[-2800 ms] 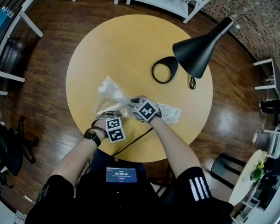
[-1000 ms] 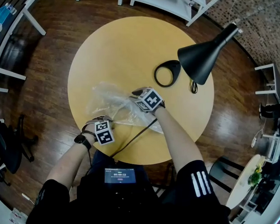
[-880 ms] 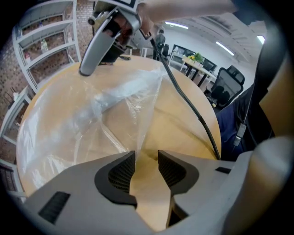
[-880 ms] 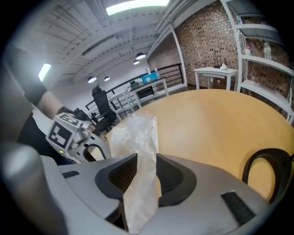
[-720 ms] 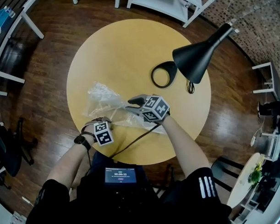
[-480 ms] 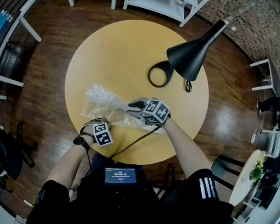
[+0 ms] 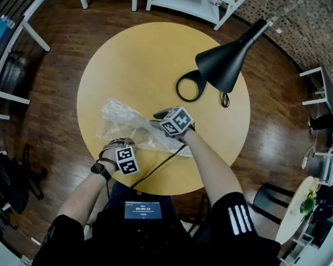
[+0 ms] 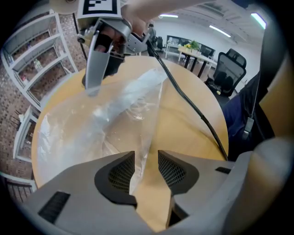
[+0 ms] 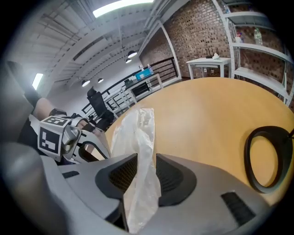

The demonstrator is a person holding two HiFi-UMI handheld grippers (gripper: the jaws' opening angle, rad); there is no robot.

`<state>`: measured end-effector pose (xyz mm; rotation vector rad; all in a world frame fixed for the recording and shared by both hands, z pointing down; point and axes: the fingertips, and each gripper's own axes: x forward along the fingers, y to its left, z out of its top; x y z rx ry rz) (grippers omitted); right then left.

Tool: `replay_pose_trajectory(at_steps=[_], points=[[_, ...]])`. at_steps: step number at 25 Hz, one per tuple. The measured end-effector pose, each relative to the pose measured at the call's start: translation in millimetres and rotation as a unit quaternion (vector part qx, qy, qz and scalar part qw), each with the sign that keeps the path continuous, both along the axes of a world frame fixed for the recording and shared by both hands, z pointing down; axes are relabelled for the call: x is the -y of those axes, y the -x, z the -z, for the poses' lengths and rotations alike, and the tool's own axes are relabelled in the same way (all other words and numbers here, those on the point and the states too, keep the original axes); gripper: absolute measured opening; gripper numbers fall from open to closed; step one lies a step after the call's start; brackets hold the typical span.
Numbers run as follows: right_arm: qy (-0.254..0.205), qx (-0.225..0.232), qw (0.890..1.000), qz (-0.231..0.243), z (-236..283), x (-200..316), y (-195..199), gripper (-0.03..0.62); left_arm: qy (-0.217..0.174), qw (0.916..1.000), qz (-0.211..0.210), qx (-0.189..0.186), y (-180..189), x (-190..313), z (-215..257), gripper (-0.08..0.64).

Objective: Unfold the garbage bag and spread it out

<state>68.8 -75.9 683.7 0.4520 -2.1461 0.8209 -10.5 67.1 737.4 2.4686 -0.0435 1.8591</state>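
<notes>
The thin clear plastic garbage bag [image 7: 125, 121] lies half-opened on the near left part of the round pale-yellow wooden table [image 7: 153, 54], with one end at the table's edge. The left gripper [image 8: 147, 158] sits low at that edge, its jaws standing apart and bare table showing through the gap. The bag's edge runs in along one pad, seemingly to anchor that end, though it is hard to judge whether the film is really caught there. The right gripper [image 9: 146, 158] is clamped on a bunched fold of film over the bag's middle, likely so the layers can be drawn apart.

Only the head view shows how much of the bag is spread, and the black desk lamp [image 7: 224, 59] standing well beyond it. The left gripper view alone shows the film stretching from its own jaws to the other gripper, and a black cable [image 8: 188, 101] crossing the table.
</notes>
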Motion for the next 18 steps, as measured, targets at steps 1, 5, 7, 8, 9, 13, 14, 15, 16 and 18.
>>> replay_pose_trajectory(at_steps=[1,5,7,8,9,13,14,15,16,18], points=[[0.003,-0.010,1.000,0.005,-7,1,3,0.153,0.006,1.0000,0.001,0.004,-1,-2,-4,0.163],[0.017,-0.043,0.999,0.019,-30,2,12,0.152,0.031,0.9993,0.017,0.006,-4,-7,-11,0.161],[0.023,-0.056,0.998,0.026,-38,1,14,0.145,0.041,0.9988,0.026,0.004,-4,-7,-11,0.161],[0.025,-0.062,0.997,0.031,-42,-1,15,0.124,0.045,0.9986,0.029,0.002,-4,-7,-10,0.161],[0.026,-0.068,0.997,0.038,-46,-3,15,0.102,0.048,0.9983,0.032,0.000,-4,-7,-11,0.163],[0.015,-0.081,0.995,0.055,-50,-6,15,0.030,0.053,0.9978,0.038,-0.003,-4,-7,-10,0.162],[0.007,-0.081,0.995,0.054,-48,-4,15,0.015,0.054,0.9978,0.039,-0.004,-3,-7,-10,0.161],[-0.001,-0.080,0.995,0.051,-45,-1,14,0.011,0.054,0.9977,0.040,-0.005,-3,-7,-9,0.160],[-0.009,-0.079,0.996,0.045,-41,4,13,0.009,0.055,0.9976,0.041,-0.006,-2,-7,-9,0.156],[-0.023,-0.075,0.997,0.025,-34,15,8,0.009,0.059,0.9974,0.042,-0.008,-1,-9,-9,0.150]])
